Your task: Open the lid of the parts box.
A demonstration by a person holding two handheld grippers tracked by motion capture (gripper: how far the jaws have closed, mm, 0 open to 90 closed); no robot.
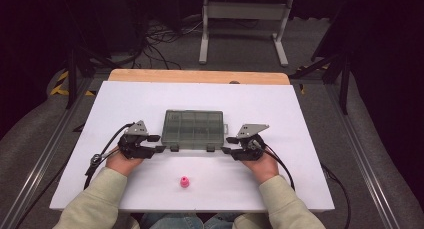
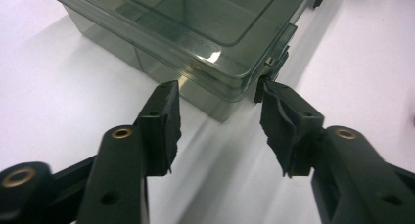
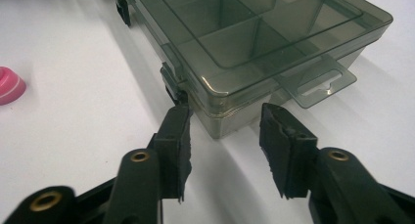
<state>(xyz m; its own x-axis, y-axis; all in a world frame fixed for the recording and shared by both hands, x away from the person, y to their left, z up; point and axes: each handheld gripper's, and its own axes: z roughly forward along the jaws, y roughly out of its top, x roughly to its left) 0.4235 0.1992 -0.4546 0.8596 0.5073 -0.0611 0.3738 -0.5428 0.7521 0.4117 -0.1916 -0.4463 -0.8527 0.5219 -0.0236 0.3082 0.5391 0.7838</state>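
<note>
A smoky transparent compartment box (image 1: 192, 129) lies shut in the middle of the white tabletop (image 1: 300, 179), its two latches facing the person. My left gripper (image 1: 157, 143) lies level at the box's front left corner. In the left gripper view its jaws (image 2: 219, 97) stand apart on either side of that corner of the box (image 2: 195, 18), and one pad (image 2: 281, 121) sits just below a dark latch (image 2: 274, 62). My right gripper (image 1: 228, 144) mirrors it at the front right corner. Its jaws (image 3: 225, 117) stand apart around the corner of the box (image 3: 254, 33), without pressing on it.
A small pink ridged piece (image 1: 184, 182) stands on the table between the forearms, near the front edge; the same pink piece (image 3: 9, 84) is at the left in the right gripper view. A clear hang tab (image 3: 318, 84) juts from the box's right end. Cables trail from both grippers.
</note>
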